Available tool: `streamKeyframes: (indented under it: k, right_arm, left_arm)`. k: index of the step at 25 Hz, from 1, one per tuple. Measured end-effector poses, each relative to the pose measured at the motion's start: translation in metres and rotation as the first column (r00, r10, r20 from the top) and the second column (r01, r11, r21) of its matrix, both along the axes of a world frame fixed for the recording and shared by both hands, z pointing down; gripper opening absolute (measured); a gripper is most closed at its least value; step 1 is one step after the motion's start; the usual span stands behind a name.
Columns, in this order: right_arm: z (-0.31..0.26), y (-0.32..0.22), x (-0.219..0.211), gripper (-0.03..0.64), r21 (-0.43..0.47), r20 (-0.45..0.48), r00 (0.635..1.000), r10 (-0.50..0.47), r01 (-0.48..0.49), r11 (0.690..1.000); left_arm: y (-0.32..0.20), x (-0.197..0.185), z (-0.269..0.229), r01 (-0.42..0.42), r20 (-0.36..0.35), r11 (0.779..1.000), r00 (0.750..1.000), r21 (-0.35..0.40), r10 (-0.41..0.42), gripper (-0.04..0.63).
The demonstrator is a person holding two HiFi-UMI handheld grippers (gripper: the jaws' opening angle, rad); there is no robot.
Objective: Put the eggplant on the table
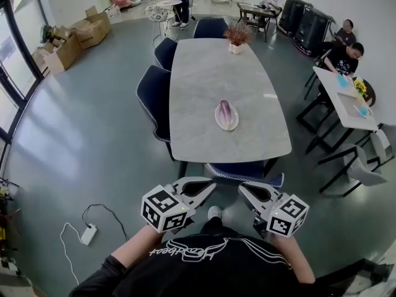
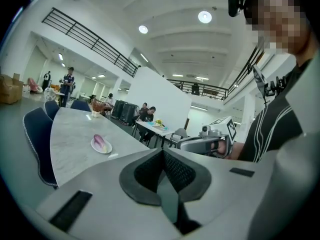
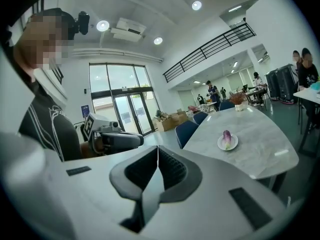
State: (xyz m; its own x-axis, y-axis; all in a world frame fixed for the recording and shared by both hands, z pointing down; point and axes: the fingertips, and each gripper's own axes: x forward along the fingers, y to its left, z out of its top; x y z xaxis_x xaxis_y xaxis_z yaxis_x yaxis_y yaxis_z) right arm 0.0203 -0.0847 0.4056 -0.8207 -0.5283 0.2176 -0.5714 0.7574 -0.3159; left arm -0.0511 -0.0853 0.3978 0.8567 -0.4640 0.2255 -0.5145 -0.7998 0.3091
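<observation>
A purple and white eggplant (image 1: 226, 112) lies on a small white plate (image 1: 218, 121) near the middle of a long grey marble table (image 1: 204, 79). My left gripper (image 1: 209, 186) and right gripper (image 1: 244, 190) are held close to my body, short of the table's near end, tips pointing toward each other. Both are shut with nothing between the jaws. In the left gripper view the eggplant (image 2: 99, 141) sits far off to the left of the shut jaws. The right gripper view has the eggplant (image 3: 227, 136) far to the right.
A blue chair (image 1: 246, 169) is tucked in at the table's near end, and more blue chairs (image 1: 154, 98) line its left side. A potted plant (image 1: 236, 37) stands at the far end. People sit at a side table (image 1: 341, 98) on the right. A power strip (image 1: 88, 234) lies on the floor.
</observation>
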Motion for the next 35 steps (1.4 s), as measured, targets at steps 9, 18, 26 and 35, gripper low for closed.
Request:
streamKeyframes:
  k: [9, 18, 26, 35]
  right_arm:
    - [-0.001, 0.004, -0.002, 0.012, 0.010, 0.012, 1.000, -0.014, 0.014, 1.000]
    - [0.008, 0.007, 0.005, 0.006, -0.004, 0.009, 1.000, -0.007, 0.007, 1.000]
    - [0.014, 0.014, 0.004, 0.006, -0.022, 0.032, 0.999, -0.018, 0.018, 1.000]
    - [0.011, 0.017, 0.007, 0.006, -0.027, 0.047, 0.999, -0.004, 0.006, 1.000]
  left_arm:
    - [0.007, -0.004, 0.002, 0.004, -0.015, 1.000, 1.000, -0.013, -0.004, 0.008]
    - [0.010, 0.007, 0.004, -0.012, 0.004, 1.000, 1.000, -0.007, 0.012, 0.008]
    - [0.016, 0.009, 0.006, -0.013, 0.006, 1.000, 1.000, -0.010, 0.013, 0.008]
    - [0.018, 0.015, 0.004, -0.035, 0.006, 0.999, 0.999, -0.008, 0.035, 0.008]
